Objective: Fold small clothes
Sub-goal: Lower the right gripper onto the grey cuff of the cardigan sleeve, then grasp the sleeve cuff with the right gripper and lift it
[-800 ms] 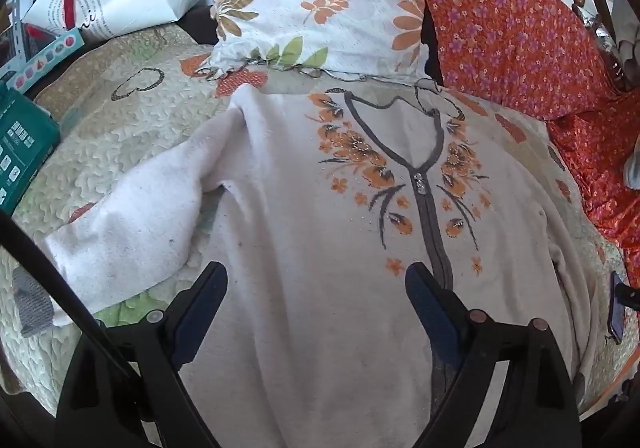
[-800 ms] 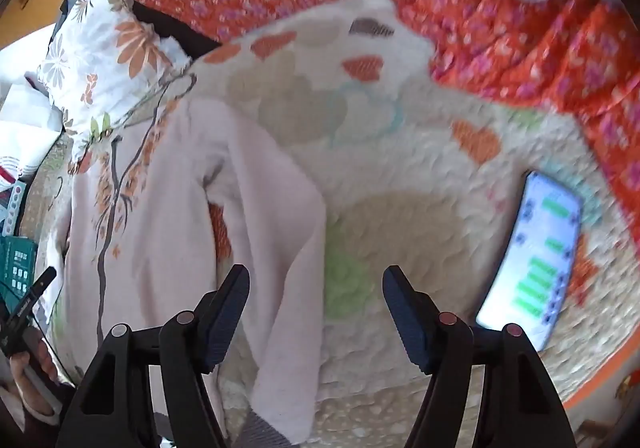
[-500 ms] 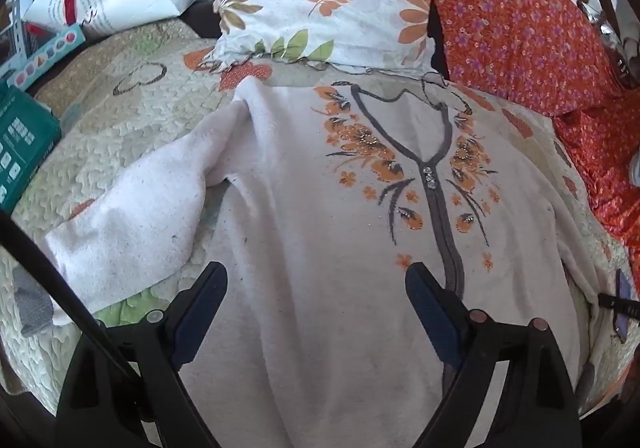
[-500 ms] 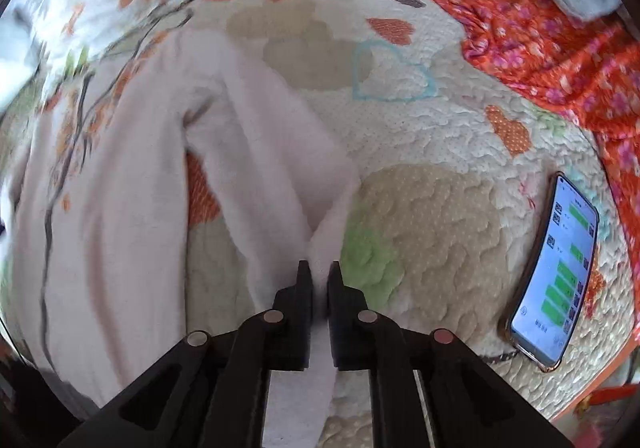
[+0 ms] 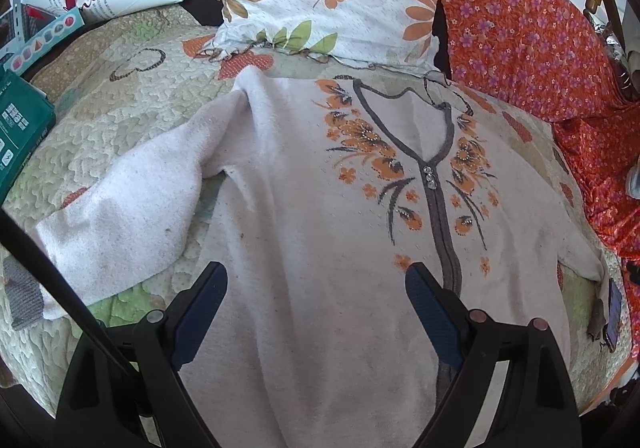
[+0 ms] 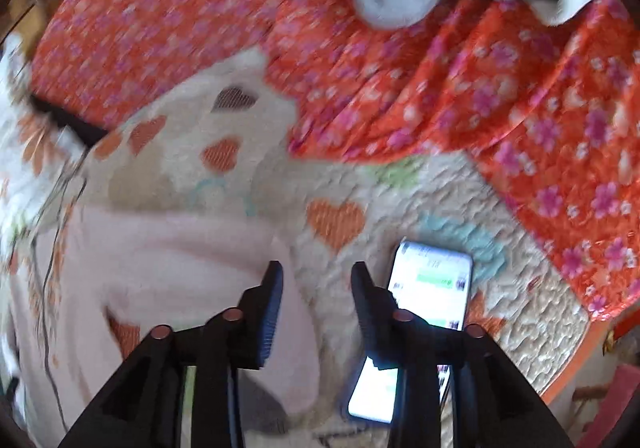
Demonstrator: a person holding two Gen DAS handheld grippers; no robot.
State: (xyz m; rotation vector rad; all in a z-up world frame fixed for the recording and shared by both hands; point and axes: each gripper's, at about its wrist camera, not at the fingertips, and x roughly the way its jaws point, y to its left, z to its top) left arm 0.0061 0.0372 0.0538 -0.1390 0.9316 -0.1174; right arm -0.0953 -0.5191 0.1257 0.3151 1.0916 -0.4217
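I think the sleeve folding is in hand. My left gripper (image 5: 316, 304) hovers wide apart over the sweater (image 5: 328, 216). My right gripper (image 6: 317, 288), jaws apart and empty, has the sleeve (image 6: 192, 268) beside its left jaw; next I must pinch it.
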